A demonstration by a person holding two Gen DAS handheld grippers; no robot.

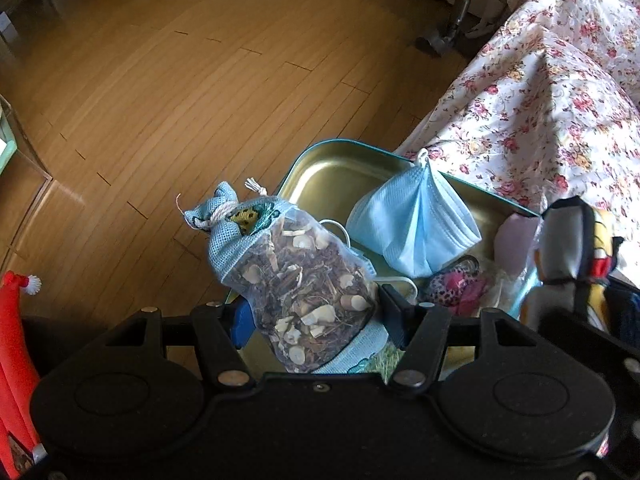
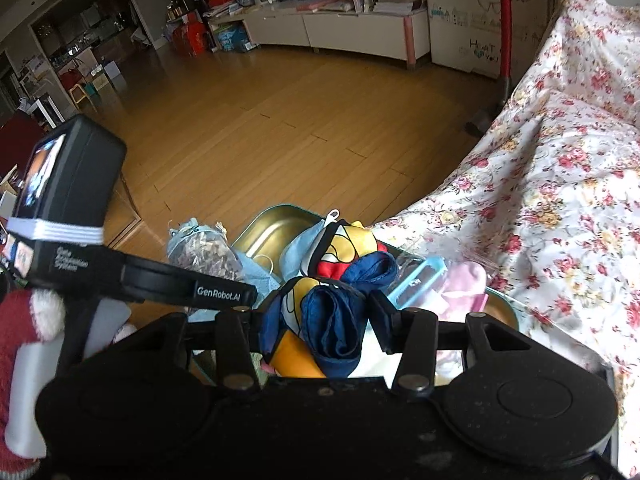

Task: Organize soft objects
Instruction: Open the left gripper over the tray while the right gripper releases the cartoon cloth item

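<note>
We hold the sachet (image 1: 308, 292) in the left gripper (image 1: 316, 312), its long axis pointing away over the tin (image 1: 320, 168), while our right gripper (image 2: 320, 320) clamps the pouch (image 2: 324, 320) over the same tin.

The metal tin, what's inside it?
Inside the metal tin lies a blue face mask and a pink spotted thing. The herb bag in the left gripper covers the near part, so the tin's floor there stays hidden.
</note>
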